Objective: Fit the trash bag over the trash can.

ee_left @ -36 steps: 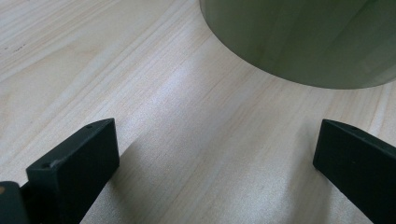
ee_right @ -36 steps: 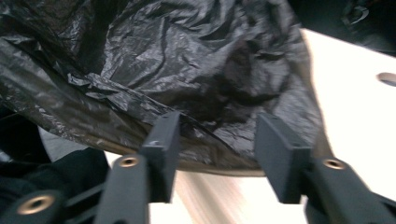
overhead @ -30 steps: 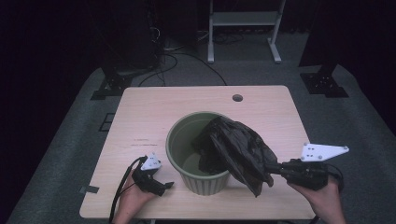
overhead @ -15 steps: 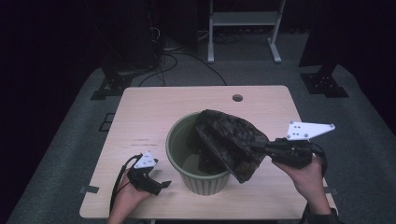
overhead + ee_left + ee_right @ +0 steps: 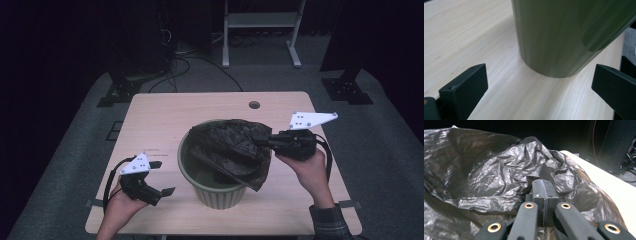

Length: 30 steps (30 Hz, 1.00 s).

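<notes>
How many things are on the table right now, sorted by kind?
Green bin: 1
Black plastic bag, draped over the bin's rim, pinched by the right hand-held gripper: 1
Total: 2

Black bag (image 5: 227, 150) over green bin (image 5: 215, 192)

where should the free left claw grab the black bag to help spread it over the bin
Take the bag's loose near-left edge, hanging inside the green bin's rim, coming in from the bin's left side over the rim. The right claw already pinches the right edge, and the left claw stands open beside the bin, so probably a short reach.
</notes>
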### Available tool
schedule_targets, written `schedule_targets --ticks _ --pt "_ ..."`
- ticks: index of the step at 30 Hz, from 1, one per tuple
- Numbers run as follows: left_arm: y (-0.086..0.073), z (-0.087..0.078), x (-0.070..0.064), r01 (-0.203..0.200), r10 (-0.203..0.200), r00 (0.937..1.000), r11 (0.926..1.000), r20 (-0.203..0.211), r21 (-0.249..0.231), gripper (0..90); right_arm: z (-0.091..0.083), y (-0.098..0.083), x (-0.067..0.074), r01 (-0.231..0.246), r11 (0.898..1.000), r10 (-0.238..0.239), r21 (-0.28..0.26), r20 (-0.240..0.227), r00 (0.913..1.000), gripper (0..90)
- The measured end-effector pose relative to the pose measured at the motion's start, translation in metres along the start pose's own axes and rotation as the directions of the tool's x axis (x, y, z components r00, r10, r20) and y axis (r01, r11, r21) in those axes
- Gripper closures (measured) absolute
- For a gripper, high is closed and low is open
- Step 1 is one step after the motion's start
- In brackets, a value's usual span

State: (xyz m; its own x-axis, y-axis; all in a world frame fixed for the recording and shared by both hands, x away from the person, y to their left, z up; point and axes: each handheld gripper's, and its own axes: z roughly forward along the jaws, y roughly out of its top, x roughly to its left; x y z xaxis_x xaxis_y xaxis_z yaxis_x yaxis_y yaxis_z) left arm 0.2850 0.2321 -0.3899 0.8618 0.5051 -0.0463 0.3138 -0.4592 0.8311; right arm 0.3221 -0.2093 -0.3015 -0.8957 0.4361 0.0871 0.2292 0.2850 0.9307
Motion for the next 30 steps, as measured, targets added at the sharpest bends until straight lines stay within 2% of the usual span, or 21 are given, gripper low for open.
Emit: schedule_targets --ticks 8,13,18,24,30 --pt "0.021 -0.02 -0.008 -0.021 0.024 0.9981 0.999 0.057 -0.039 0.0 0.011 0.007 -0.01 -0.014 1.0 0.014 0.011 -0.011 0.9998 89.9" --pt "0.043 -0.029 -0.016 -0.061 0.067 0.9946 0.9957 0.08 -0.07 2.2 0.013 0.009 -0.017 -0.032 0.999 0.032 0.011 -0.008 0.9995 89.9" --pt "0.062 -0.037 -0.023 -0.098 0.106 0.9907 0.9906 0.086 -0.096 2.9 0.015 0.012 -0.021 -0.044 0.999 0.044 0.014 -0.007 0.999 89.9" --pt "0.085 -0.045 -0.034 -0.131 0.146 0.9827 0.9835 0.114 -0.125 3.0 0.013 0.018 -0.024 -0.058 0.998 0.058 0.017 0.0 0.9983 89.9" --pt "0.106 -0.039 -0.04 -0.164 0.181 0.973 0.9786 0.143 -0.125 4.0 0.018 0.025 -0.024 -0.061 0.998 0.061 0.036 -0.002 0.9981 89.9"
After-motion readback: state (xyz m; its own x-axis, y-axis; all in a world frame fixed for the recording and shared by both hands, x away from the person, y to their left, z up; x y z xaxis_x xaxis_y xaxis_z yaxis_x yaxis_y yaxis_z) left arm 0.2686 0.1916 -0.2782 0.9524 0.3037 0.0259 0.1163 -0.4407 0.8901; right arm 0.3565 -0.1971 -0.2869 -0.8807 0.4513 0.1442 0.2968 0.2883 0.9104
